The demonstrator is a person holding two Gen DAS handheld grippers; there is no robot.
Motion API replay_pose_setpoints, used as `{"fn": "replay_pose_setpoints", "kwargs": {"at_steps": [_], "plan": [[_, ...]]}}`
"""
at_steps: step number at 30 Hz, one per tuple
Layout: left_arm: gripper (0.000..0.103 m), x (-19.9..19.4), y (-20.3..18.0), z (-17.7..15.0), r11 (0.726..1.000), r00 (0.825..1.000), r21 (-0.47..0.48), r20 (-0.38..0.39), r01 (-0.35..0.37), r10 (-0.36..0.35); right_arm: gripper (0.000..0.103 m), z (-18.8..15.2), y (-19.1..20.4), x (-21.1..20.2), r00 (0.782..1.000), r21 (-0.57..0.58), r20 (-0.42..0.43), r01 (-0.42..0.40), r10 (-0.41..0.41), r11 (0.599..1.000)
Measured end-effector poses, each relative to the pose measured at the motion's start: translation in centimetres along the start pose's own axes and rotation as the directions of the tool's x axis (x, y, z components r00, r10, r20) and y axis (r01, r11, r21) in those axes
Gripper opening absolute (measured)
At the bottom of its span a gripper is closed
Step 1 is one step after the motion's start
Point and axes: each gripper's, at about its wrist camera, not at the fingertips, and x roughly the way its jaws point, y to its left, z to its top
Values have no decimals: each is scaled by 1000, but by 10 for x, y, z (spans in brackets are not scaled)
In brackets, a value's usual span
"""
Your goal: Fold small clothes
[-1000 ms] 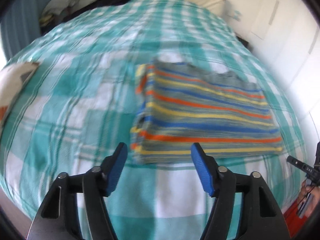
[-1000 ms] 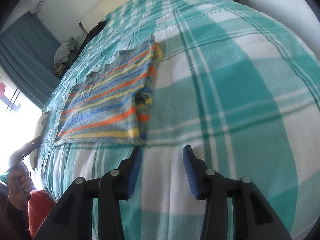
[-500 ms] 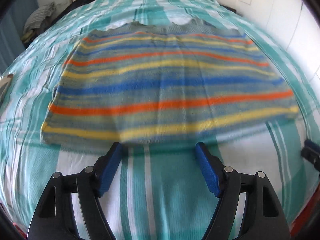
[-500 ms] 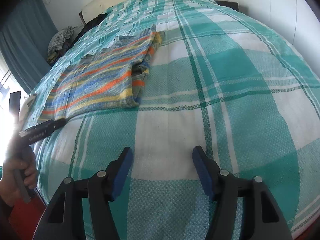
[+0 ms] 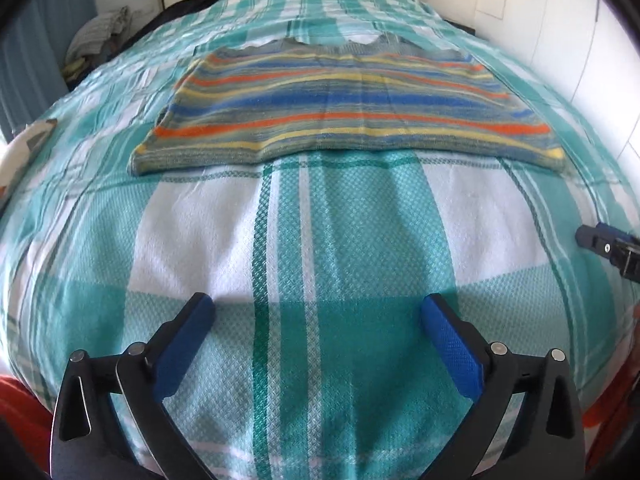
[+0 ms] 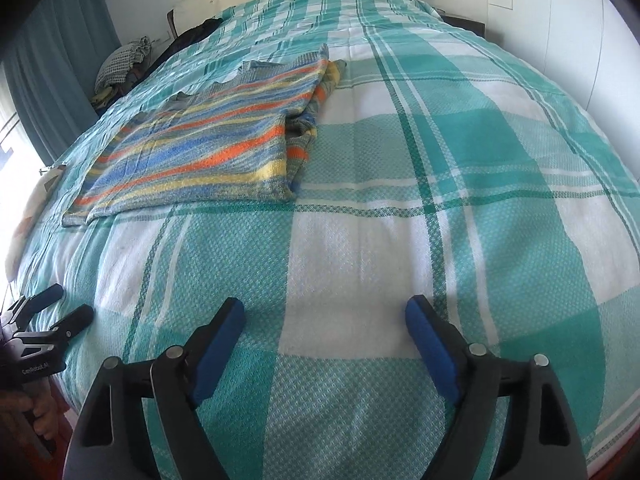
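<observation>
Left wrist view: the checked bedspread (image 5: 352, 240) fills the frame, with a broad bare stretch of cloth between the camera and the garment. Its near edge curves away at the bottom of the frame; a white wall (image 5: 568, 40) runs close along the right side, a blue curtain (image 5: 36, 52) along the left. No containers in sight. The left gripper (image 5: 318, 314) hovers over the near part of the spread, jaws wide apart, nothing between them. The striped top (image 5: 352, 108) lies flat, well ahead of the tips and apart from them, its hem facing the camera. The right gripper (image 5: 600, 240) shows only as a tip at the right border.

Right wrist view: the spread's left edge drops off by the curtain (image 6: 60, 72); a pile of clothes (image 6: 124, 64) sits at the far left by the headboard. The right gripper (image 6: 324, 320) is spread wide and empty above bare cloth. The striped top (image 6: 208, 144) lies ahead and to the left, well apart, its right side folded under. The left gripper (image 6: 66, 306) is at the lower left edge, fingers parted.
</observation>
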Motion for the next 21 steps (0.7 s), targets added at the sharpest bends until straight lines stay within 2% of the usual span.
{"fn": "replay_pose_setpoints", "kwargs": {"at_steps": [17, 19, 21], "plan": [[101, -9, -2, -4, 999, 1000, 41, 6, -18, 18, 87, -4, 2, -3, 1000, -1, -14, 5, -5, 1000], [101, -17, -7, -3, 997, 999, 68, 21, -30, 28, 87, -4, 0, -6, 1000, 10, -22, -9, 9, 1000], [101, -29, -18, -1, 993, 998, 113, 58, -29, 23, 86, -1, -10, -12, 998, 62, -24, -57, 59, 996]]}}
